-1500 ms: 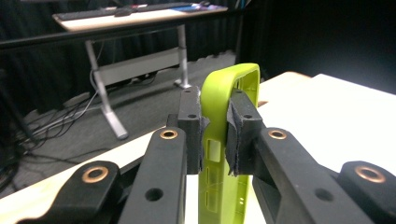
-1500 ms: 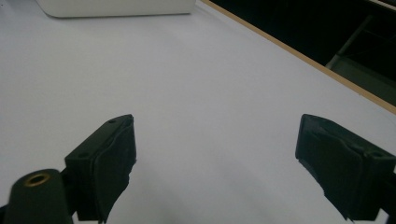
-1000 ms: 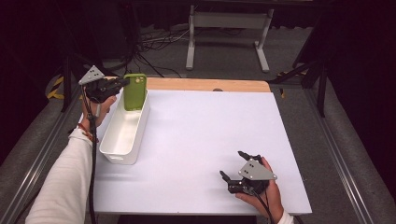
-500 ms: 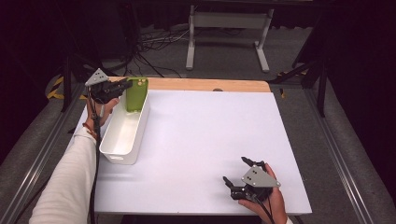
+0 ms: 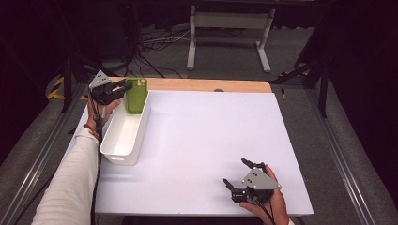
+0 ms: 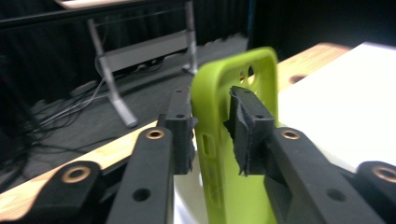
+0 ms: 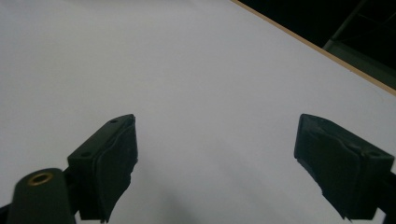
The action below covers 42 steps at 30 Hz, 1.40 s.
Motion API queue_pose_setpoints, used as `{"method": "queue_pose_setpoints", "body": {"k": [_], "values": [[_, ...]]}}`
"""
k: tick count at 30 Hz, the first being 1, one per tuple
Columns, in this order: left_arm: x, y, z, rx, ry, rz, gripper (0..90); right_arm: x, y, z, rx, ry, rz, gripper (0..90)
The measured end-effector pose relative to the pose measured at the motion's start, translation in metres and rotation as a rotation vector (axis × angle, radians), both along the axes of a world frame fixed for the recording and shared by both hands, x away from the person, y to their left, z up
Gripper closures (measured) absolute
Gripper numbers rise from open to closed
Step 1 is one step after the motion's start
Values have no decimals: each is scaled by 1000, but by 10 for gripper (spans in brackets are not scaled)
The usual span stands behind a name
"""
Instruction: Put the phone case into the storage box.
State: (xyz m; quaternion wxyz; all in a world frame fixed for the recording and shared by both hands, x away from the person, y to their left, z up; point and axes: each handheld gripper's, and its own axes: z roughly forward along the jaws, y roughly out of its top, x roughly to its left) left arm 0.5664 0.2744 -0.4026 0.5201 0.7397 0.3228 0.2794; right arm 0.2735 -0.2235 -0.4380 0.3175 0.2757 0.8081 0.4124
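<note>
Near the front edge of the table (image 5: 197, 140), the right gripper (image 5: 244, 180) rests with jaws wide apart and empty. Farther away, the left gripper (image 5: 123, 87) has just been opening its jaws around the upright green phone case (image 5: 136, 95), which stands in the white bin (image 5: 123, 136); the pads (image 6: 245, 123) seem barely apart from it.

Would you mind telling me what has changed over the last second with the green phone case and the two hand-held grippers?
The left hand-held gripper lowered the green phone case into the far end of the white bin, and its jaws have just been opening, the case upright between them. The right hand-held gripper shifted slightly nearer the table's front edge, open and empty. The bin stayed put.
</note>
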Motion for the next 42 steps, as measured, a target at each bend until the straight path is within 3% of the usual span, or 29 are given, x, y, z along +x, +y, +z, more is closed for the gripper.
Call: {"method": "queue_pose_setpoints", "body": {"k": [4,7,10,14,16,18,24,30,42], "values": [[2,-5,-3,78,16,32,663,-1,0,1,0,-5,4,145],[2,-6,-2,89,7,48,648,-1,-1,1,3,-7,6,144],[2,-7,-2,103,13,60,558,-1,-1,2,-3,-14,4,144],[0,-7,1,90,8,86,493,-1,-2,3,1,-22,-2,144],[-1,-8,3,94,5,107,360,-1,-3,4,2,-26,-6,144],[-3,-8,7,107,-5,115,345,-1,-3,4,3,-29,-8,144],[-11,-5,16,80,-10,134,275,0,-4,7,11,-41,-22,144],[-24,-7,25,73,-21,121,173,2,-1,8,10,-56,-18,144],[-50,-14,47,33,-60,43,84,7,3,10,24,-64,-2,144]]}}
